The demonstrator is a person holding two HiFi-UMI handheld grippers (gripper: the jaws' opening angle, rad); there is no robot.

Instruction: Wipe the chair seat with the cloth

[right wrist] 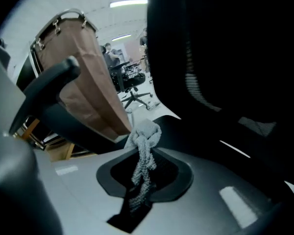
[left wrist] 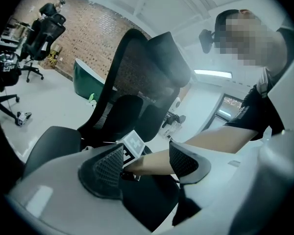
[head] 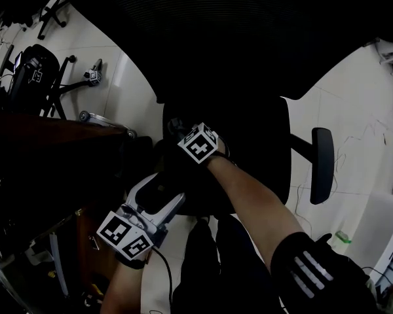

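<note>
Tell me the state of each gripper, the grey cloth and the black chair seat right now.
Grey towelling cloth: bunched, pinched between jaws, end sticking out.
Right gripper: shut on the cloth.
Left gripper: open, nothing between its jaws.
Black chair seat: unoccupied, right gripper over it.

Right gripper (right wrist: 143,177): jaw gap is filled by the cloth (right wrist: 146,141). Ahead and right, passage is blocked by the chair backrest (right wrist: 225,58); to the left an armrest (right wrist: 49,89) is raised. Left gripper (left wrist: 147,163): jaws are parted and the gap is left free; beyond them the way is crossed by a forearm (left wrist: 210,143).
</note>
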